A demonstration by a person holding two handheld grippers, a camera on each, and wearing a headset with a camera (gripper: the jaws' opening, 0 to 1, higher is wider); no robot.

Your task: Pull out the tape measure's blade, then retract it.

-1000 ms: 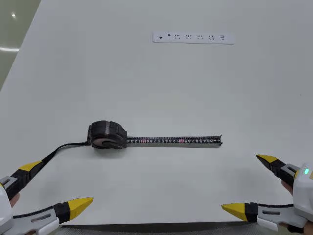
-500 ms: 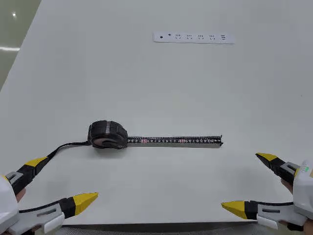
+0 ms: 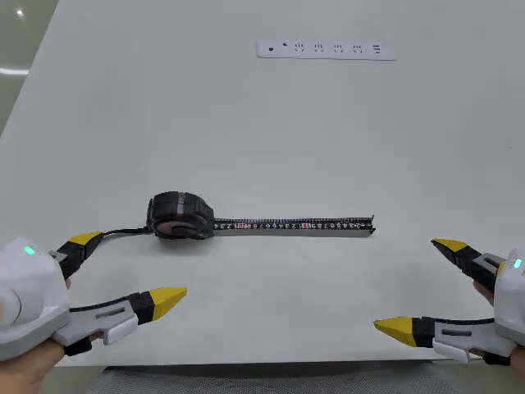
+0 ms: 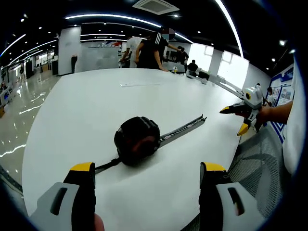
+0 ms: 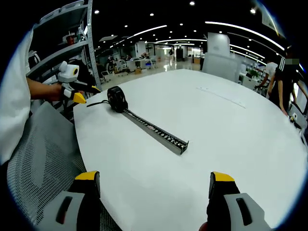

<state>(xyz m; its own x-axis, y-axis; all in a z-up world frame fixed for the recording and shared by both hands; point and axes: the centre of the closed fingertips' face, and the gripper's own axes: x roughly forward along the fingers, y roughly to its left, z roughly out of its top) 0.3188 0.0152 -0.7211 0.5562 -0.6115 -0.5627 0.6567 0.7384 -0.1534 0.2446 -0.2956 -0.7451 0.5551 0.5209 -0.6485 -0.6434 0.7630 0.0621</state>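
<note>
Both left gripper [image 3: 131, 267] and right gripper [image 3: 418, 286] are held spread, empty; released unchecked, the blade [image 3: 291, 224] could be whipped home.

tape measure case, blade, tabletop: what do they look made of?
The case looks like matte black plastic, maybe rubber-coated: dull surface, no sharp glare. The blade seems coated steel: a thin dark strip with printed marks, lying straight and stiff. The tabletop is smooth white with a soft sheen, probably laminate; the core can't be told.
</note>
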